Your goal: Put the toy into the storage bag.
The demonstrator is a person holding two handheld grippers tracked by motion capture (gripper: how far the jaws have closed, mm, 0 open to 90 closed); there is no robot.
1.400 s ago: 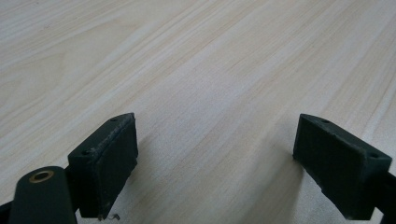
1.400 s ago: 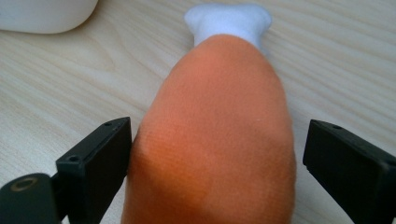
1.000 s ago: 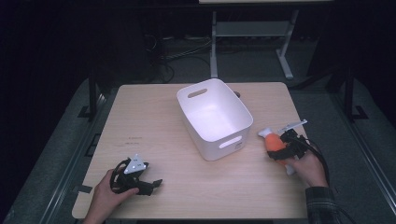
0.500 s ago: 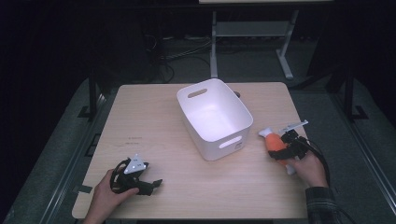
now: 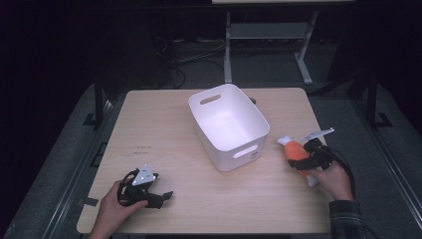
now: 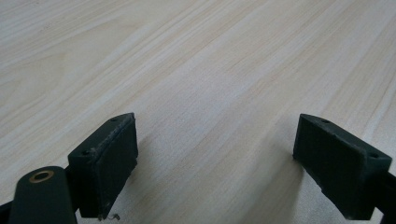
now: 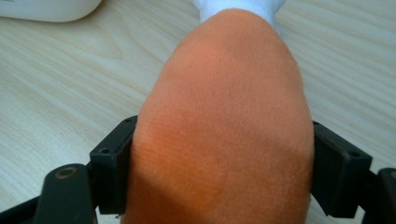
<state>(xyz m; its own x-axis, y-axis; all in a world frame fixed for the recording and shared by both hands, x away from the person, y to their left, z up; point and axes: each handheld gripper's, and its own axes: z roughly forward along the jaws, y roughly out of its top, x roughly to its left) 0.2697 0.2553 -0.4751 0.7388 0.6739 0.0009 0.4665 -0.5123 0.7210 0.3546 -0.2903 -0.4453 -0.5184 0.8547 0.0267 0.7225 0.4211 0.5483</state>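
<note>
An orange soft toy (image 5: 296, 150) with white ends lies on the wooden table (image 5: 164, 129), right of the white basket (image 5: 201, 97). My right gripper (image 5: 304, 160) has just been closing with the toy between its jaws and is now shut on it. In the right gripper view both pads (image 7: 112, 170) press into the toy's orange body (image 7: 229, 93), and its white tip points away. My left gripper (image 5: 160, 197) rests near the table's front left, held by a hand. Its jaws stand open with bare wood between the fingertips (image 6: 109, 158).
The white basket has cut-out handles and sits tilted at the table's middle, its inside bare. The table's right edge (image 5: 323, 149) runs close to the right hand. Dark floor, cables and a white stand's legs (image 5: 303, 69) lie beyond the far edge.
</note>
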